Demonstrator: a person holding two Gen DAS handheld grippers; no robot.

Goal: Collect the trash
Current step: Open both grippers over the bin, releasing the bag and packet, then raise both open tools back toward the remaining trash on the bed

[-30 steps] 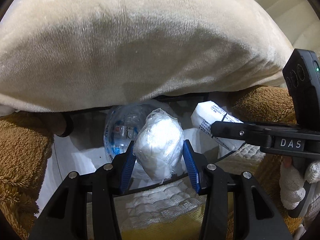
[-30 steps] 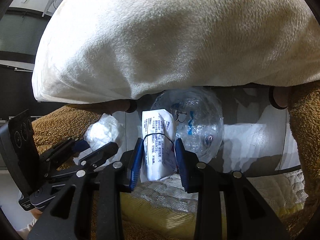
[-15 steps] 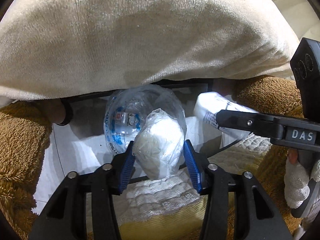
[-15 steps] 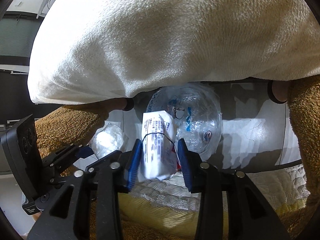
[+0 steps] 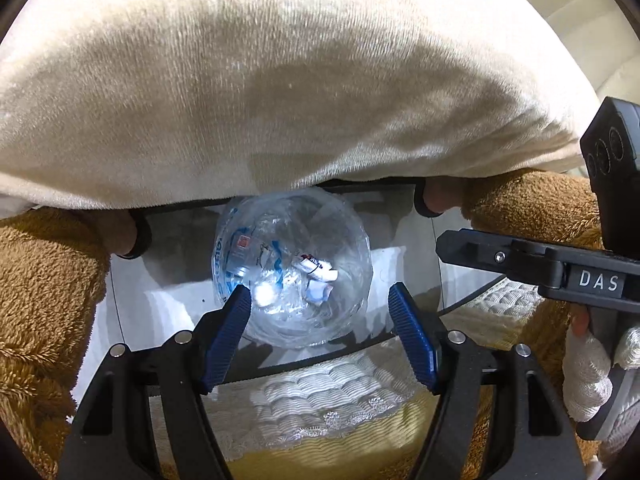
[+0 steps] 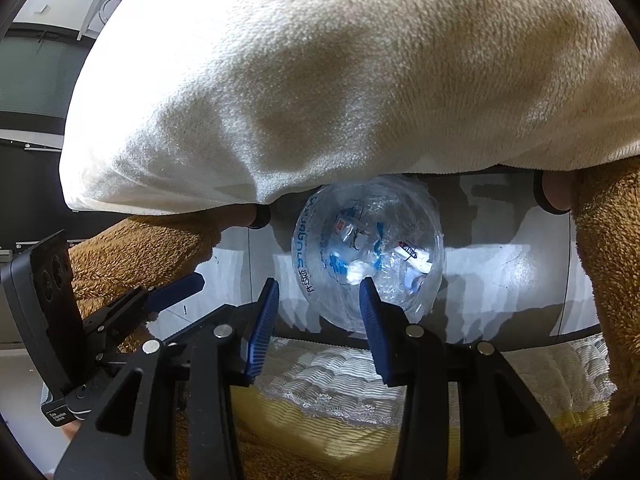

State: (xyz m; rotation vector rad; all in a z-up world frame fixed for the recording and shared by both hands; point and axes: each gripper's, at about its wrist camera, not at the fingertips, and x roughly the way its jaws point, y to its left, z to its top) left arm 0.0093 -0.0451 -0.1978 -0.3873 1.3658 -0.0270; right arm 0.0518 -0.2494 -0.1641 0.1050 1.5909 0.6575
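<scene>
Now both sets of fingers are spread and hold nothing: the left gripper (image 5: 320, 330) and right gripper (image 6: 318, 318) hang just near of a clear bag (image 5: 292, 270). Inside it lie a white wad (image 5: 264, 290) and a printed packet (image 5: 316, 270), so that trash looks collected. Whether more remains cannot be told; a cream blanket (image 5: 280, 80) covers the far side.

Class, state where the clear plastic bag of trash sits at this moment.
In both wrist views the clear plastic bag sits centre frame, just below the cream blanket, ahead of both open grippers.
</scene>
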